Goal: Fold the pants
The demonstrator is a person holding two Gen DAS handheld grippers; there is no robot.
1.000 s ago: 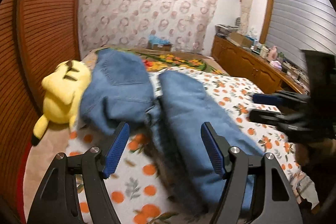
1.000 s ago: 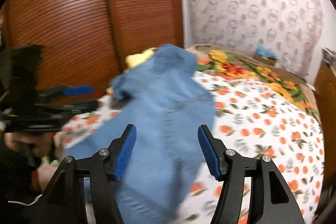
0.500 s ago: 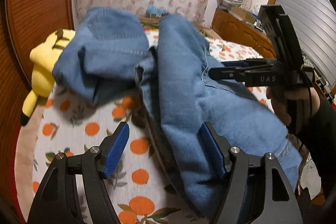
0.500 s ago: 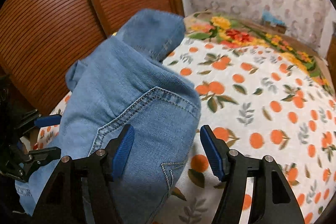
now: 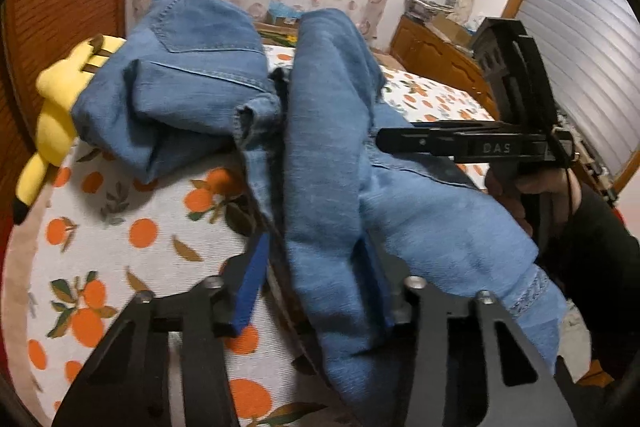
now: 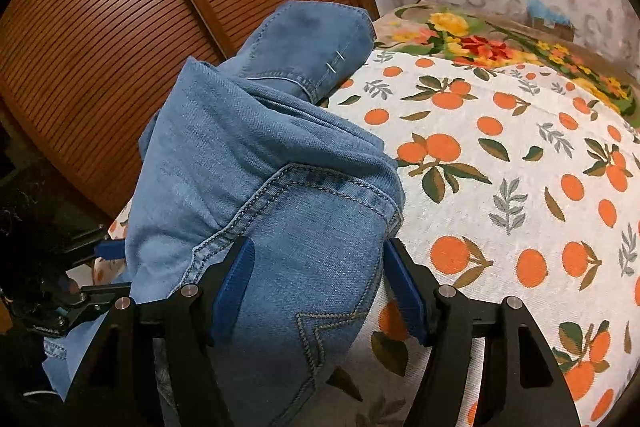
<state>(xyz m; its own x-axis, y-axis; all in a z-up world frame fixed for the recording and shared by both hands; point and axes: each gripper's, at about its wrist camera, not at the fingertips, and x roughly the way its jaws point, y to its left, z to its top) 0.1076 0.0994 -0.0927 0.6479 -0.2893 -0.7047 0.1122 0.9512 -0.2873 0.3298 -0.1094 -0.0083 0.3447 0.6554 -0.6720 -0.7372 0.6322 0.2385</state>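
Pants (image 5: 328, 163): blue denim, bunched on a bed (image 6: 500, 187) with an orange-print sheet.
Left gripper (image 5: 312, 279): its jaws have just been closing; a thick fold of leg fills the gap, the pads pressing it.
Right gripper (image 6: 320, 287): fingers (image 6: 236, 283) wide, astride the pocketed seat, fabric between them; grip uncertain.
Beyond the left fingers: a yellow plush toy (image 5: 60, 107) at the bed edge.
Right of the right fingers: open sheet.
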